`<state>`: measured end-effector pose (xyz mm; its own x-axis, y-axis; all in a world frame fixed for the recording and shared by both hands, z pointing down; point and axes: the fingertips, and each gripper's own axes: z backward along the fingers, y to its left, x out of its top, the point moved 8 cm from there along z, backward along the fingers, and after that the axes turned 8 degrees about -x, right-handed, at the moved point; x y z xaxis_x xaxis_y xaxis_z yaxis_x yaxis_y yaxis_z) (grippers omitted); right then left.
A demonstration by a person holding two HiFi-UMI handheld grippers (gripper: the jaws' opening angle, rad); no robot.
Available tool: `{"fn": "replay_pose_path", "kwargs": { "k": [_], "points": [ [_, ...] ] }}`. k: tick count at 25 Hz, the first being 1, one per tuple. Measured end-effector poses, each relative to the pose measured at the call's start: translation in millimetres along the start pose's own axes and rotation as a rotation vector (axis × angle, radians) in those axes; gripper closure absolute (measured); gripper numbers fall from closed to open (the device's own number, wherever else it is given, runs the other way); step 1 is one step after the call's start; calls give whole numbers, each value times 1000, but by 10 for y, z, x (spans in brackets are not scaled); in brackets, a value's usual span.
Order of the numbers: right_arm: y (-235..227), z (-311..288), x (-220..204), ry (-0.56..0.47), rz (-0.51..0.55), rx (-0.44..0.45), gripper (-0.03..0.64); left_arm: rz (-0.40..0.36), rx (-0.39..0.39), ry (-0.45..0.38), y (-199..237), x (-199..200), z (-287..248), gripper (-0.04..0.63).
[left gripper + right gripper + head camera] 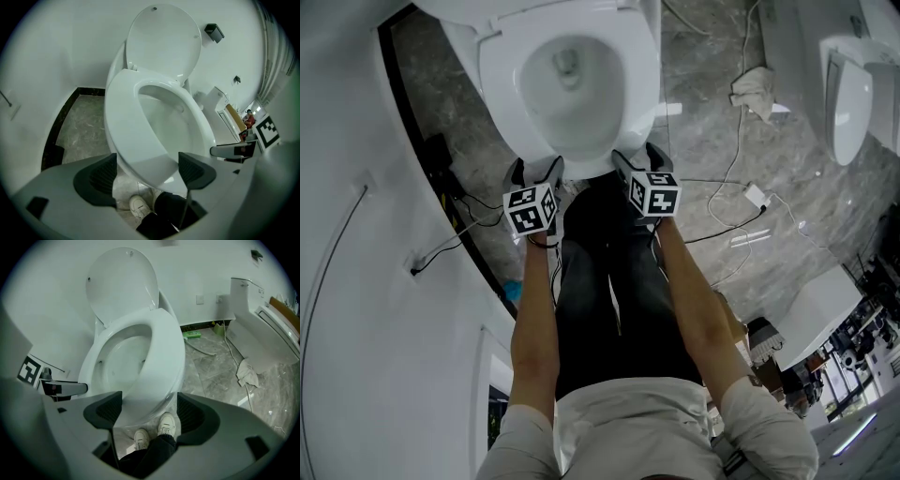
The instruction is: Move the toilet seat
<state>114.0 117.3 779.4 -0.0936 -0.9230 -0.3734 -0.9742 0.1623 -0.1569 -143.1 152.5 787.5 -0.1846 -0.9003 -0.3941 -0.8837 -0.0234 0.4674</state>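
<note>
The toilet seat [630, 89] lay down on the bowl, its lid [164, 42] upright behind. The left gripper [534, 172] and right gripper [641, 159] held open jaws astride its front edge without pressing. Cables [727, 178], a rag [753, 91] and a second toilet [853, 94] cluttered the floor to the right.

grey veined marble floor [712, 84] meets plain white walls [356, 281], edged by a black skirting strip [91, 91]. thin cables [727, 183] trail loose across the floor near a crumpled pale cloth [753, 91]. a second white toilet [853, 94] stands off to the right.
</note>
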Motion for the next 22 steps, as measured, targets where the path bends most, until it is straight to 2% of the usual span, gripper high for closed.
{"fn": "replay_pose_path", "kwargs": {
  "k": [5, 11, 22],
  "points": [
    [41, -26, 36, 11, 33, 19, 249, 9, -13, 7, -26, 1, -32, 190],
    [70, -23, 49, 9, 13, 3, 250, 35, 6, 2, -34, 13, -26, 192],
    [85, 45, 61, 3, 17, 2, 250, 24, 7, 4, -55, 30, 27, 192]
  ]
}}
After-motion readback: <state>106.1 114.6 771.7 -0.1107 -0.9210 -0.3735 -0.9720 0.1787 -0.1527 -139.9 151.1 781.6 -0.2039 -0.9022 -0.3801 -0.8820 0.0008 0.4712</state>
